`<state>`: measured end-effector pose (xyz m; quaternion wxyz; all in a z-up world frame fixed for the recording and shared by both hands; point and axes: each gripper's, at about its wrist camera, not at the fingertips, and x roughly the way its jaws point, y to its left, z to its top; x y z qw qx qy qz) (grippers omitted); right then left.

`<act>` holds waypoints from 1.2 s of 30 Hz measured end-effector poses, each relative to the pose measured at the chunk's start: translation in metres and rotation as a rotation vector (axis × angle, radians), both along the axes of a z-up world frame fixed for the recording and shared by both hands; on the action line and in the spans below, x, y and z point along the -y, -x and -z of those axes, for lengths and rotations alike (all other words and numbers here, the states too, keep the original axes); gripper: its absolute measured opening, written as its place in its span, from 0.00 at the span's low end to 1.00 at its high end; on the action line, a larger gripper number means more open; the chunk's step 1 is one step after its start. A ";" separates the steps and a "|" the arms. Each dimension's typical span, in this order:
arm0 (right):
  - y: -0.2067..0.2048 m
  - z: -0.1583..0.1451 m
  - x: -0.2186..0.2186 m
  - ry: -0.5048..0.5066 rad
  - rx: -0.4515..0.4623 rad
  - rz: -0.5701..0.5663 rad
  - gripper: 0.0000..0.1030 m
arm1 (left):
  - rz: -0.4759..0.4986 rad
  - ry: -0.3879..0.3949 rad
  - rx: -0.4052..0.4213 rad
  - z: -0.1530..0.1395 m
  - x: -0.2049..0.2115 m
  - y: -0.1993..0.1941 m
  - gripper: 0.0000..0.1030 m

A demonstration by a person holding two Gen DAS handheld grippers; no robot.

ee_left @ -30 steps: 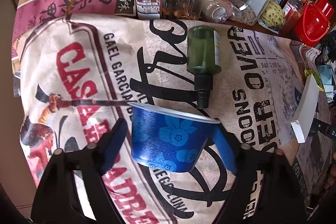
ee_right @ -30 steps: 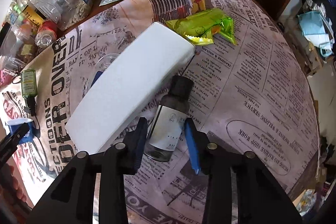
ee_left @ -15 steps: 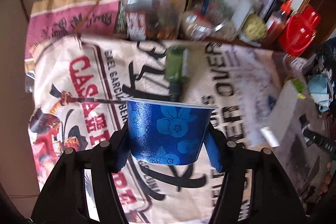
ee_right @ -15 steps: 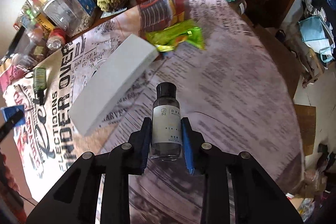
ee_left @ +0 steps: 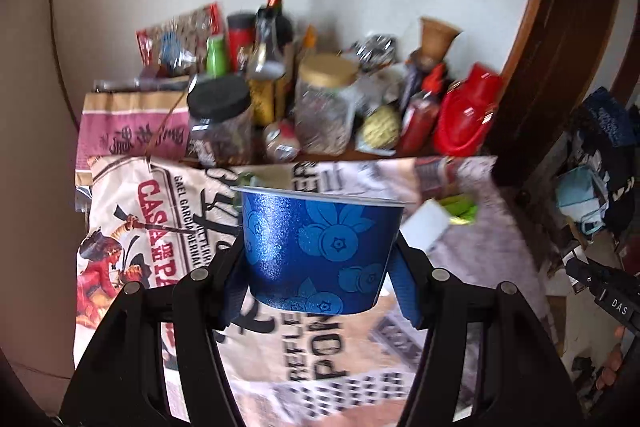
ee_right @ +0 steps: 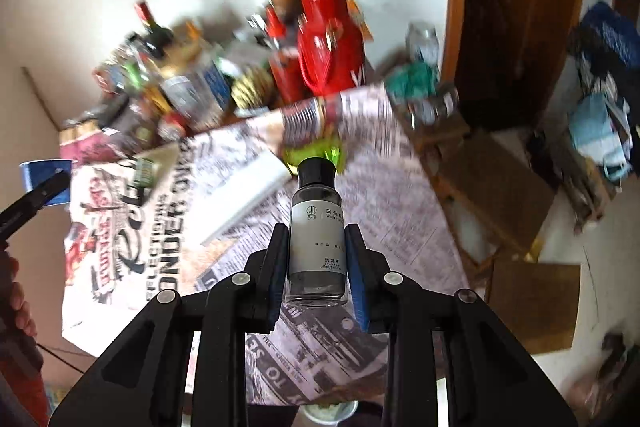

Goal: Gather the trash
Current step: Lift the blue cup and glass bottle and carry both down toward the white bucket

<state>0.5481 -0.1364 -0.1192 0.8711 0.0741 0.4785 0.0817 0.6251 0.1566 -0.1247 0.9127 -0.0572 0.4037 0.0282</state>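
My left gripper (ee_left: 320, 275) is shut on a blue paper cup (ee_left: 316, 247) with a blueberry print and holds it upright, well above the newspaper-print tablecloth (ee_left: 160, 211). My right gripper (ee_right: 318, 263) is shut on a small clear bottle (ee_right: 317, 247) with a black cap, held upright above the cloth (ee_right: 400, 211). A white box (ee_right: 240, 195) and a green wrapper (ee_right: 316, 151) lie on the cloth beyond the bottle; both also show in the left wrist view, box (ee_left: 426, 223) and wrapper (ee_left: 460, 213). A small green bottle (ee_right: 146, 169) lies at the left.
Jars, bottles and a red bag (ee_left: 466, 123) crowd the back of the table against the wall. A dark wooden door frame (ee_right: 516, 7) stands at the right. Cardboard pieces (ee_right: 532, 303) and clutter lie on the floor to the right. A pink paper bag (ee_left: 132, 135) lies at back left.
Both grippers closed on their objects and lifted them off the table, pulling up and back. The cup and the bottle now hang high above the cloth; the table looks smaller and farther.
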 end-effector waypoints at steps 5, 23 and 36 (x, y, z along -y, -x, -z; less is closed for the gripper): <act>0.028 -0.035 0.015 -0.023 0.117 -0.078 0.25 | -0.018 0.005 0.084 -0.036 0.042 0.046 0.59; 0.120 -0.099 0.035 -0.120 0.322 -0.233 0.25 | -0.074 0.009 0.244 -0.097 0.116 0.194 0.59; 0.230 -0.120 0.016 -0.105 0.391 -0.190 0.25 | 0.016 0.019 0.320 -0.111 0.103 0.304 0.59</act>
